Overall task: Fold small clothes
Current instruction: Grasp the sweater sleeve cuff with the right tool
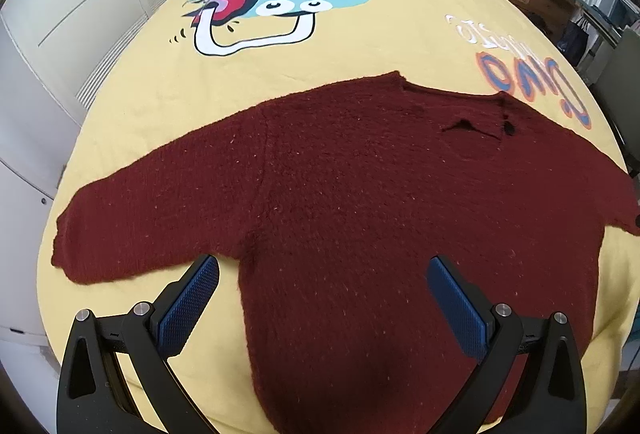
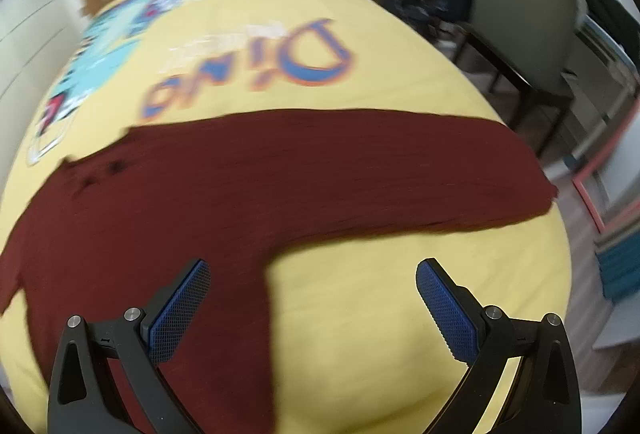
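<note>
I judge folding not yet begun: sweater (image 1: 360,202) flat mid-frame on the bed (image 1: 160,82), both grippers' fingers spread, empty; next, grab a sleeve (image 2: 460,174).

Black tools (image 1: 322,270), blue textured pads (image 1: 188,308)

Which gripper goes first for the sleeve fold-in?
Probably right gripper: open, with the sweater sleeve stretched just ahead. Left gripper, also open, sits over the body, its sleeve off to the side.
</note>
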Demonstrator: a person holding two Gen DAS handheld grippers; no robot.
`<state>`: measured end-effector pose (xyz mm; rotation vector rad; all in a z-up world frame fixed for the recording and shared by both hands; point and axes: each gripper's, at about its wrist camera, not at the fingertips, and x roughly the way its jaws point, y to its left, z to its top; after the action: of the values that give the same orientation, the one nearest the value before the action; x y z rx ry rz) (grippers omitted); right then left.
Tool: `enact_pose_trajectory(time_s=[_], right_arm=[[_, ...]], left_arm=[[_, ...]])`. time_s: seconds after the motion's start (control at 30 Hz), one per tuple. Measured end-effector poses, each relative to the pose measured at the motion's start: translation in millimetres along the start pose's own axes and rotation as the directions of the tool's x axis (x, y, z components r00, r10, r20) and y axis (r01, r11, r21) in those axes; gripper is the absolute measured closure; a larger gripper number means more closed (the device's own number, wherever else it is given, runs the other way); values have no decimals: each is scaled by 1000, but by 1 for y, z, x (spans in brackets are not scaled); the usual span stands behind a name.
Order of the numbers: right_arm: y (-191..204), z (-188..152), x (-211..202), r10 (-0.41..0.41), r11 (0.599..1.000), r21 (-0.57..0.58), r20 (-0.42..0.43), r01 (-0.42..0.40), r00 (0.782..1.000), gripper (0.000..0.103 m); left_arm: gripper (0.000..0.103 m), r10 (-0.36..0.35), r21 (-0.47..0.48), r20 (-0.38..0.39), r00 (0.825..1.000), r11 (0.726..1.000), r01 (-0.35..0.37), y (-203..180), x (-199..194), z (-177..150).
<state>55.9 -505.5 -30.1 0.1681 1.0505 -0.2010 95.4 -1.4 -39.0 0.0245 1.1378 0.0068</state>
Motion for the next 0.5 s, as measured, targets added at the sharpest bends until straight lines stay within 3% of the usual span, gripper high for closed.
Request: enact_pose_trajectory(time_s=[0.13, 0.33, 0.5], right_arm=[[-57, 16, 43, -52, 991, 123, -51, 58, 997, 0], [-133, 23, 81, -56, 926, 365, -110, 92, 992, 0], [-165, 24, 99, -27, 874, 479, -133, 88, 991, 1]], left_arm=[[1, -28, -29, -26, 999, 999, 27, 4, 16, 1], [1, 3, -44, -95, 995, 999, -7, 9, 44, -2], [1, -12, -101, -149, 989, 995, -3, 24, 61, -11]])
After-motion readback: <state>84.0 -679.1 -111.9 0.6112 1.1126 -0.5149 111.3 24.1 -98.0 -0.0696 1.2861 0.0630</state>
